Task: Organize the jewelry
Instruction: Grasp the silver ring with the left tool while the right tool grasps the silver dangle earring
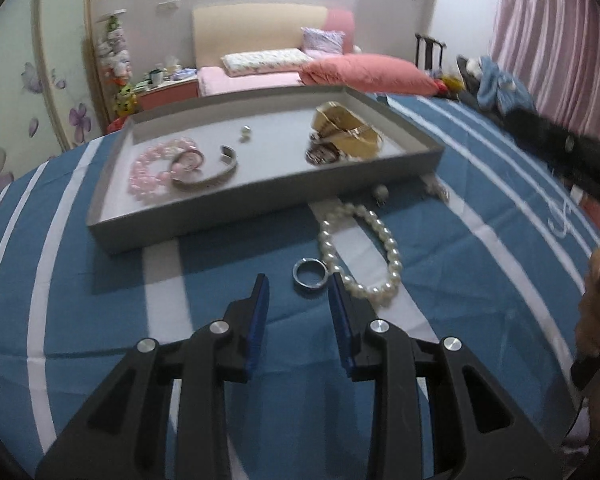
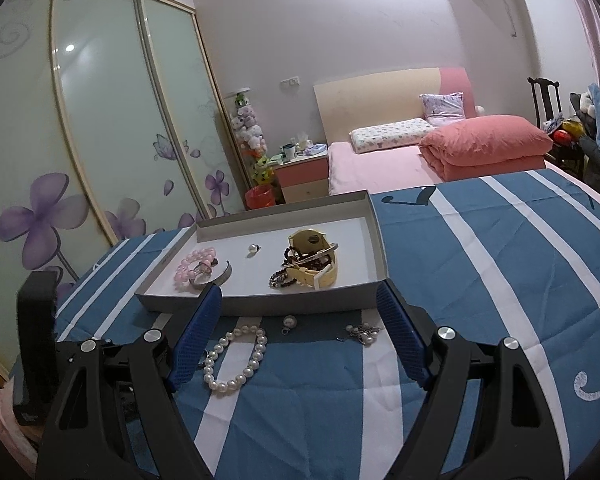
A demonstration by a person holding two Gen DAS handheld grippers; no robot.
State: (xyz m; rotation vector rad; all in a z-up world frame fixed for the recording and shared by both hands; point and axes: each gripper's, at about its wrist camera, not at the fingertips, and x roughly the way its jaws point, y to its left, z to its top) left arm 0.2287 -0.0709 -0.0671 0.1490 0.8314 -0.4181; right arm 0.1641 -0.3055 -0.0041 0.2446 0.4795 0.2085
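A grey tray lies on a blue striped cloth and holds a pink bead bracelet, a silver cuff, a small pearl stud and a yellow watch with dark beads. In front of it lie a silver ring and a white pearl bracelet. My left gripper is open, its tips either side of the ring. My right gripper is open and empty above the pearl bracelet, near the tray.
A small round pendant and a silver charm cluster lie on the cloth by the tray's front wall. A black box stands at the left. A bed with pink bedding lies behind.
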